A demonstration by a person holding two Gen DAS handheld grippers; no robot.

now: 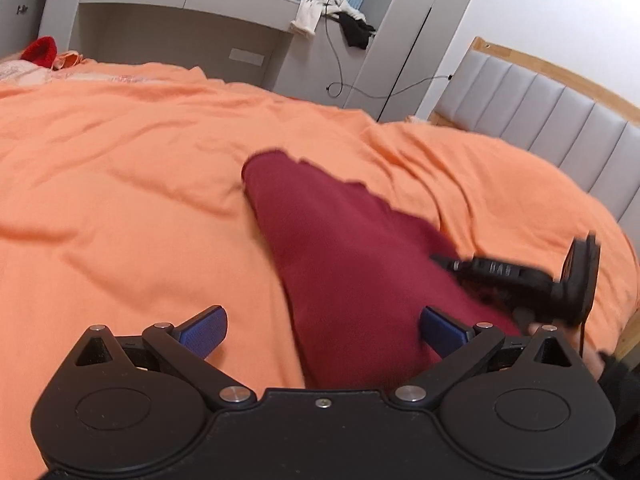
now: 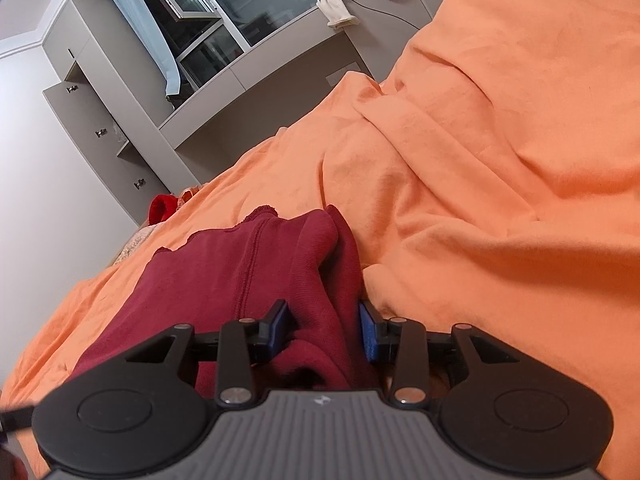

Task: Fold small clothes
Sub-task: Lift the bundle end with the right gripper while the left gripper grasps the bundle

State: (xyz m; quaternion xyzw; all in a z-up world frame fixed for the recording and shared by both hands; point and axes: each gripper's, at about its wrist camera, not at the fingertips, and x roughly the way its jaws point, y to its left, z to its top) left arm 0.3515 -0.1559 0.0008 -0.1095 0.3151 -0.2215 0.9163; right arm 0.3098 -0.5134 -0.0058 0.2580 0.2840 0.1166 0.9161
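Note:
A dark red garment (image 1: 340,248) lies on the orange bed cover (image 1: 120,168), stretched from the middle toward the lower right. My left gripper (image 1: 322,330) is open, its blue pads wide apart, just above the garment's near end and the cover. The right gripper's black body (image 1: 520,276) shows at the garment's right edge. In the right wrist view the right gripper (image 2: 326,328) has its blue pads partly closed around a bunched fold of the red garment (image 2: 240,264).
A padded grey headboard (image 1: 560,120) stands at the right. Grey cabinets (image 1: 180,32) with white and black clothes (image 1: 320,12) and a cable line the far wall. A bright red item (image 1: 40,50) lies at the bed's far left. The cover bunches into thick folds (image 2: 480,140).

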